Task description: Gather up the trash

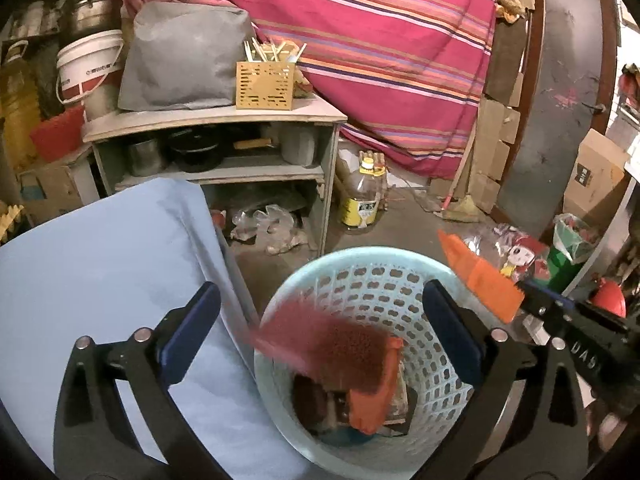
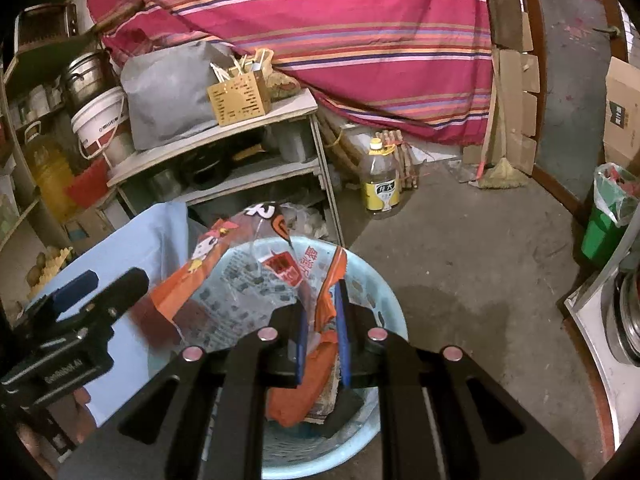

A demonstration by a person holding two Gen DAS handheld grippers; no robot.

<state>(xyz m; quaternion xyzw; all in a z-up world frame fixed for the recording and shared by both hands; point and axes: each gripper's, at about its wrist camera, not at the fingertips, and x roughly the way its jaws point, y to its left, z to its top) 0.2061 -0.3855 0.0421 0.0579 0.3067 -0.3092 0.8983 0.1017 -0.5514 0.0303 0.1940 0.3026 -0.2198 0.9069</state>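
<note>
A light blue perforated basket (image 1: pixel 360 280) stands on the floor beside a blue-covered table (image 1: pixel 100 260); it also shows in the right wrist view (image 2: pixel 372 280). My left gripper (image 1: pixel 320 332) is open above the basket, and a blurred dark red wrapper (image 1: pixel 324 352) is in the air between its fingers, over orange and dark trash at the bottom. My right gripper (image 2: pixel 322 316) is shut on an orange and clear snack bag (image 2: pixel 248 268) with a cartoon girl, held over the basket. The bag also shows at the right of the left wrist view (image 1: pixel 484 280).
A grey shelf unit (image 1: pixel 216 120) with a wooden utensil box (image 1: pixel 265 84) stands behind. An oil bottle (image 2: pixel 380 184) and a broom (image 2: pixel 500 168) are on the concrete floor. A green bin with a liner (image 2: pixel 608 216) is at the right. A striped cloth (image 1: pixel 380 40) hangs behind.
</note>
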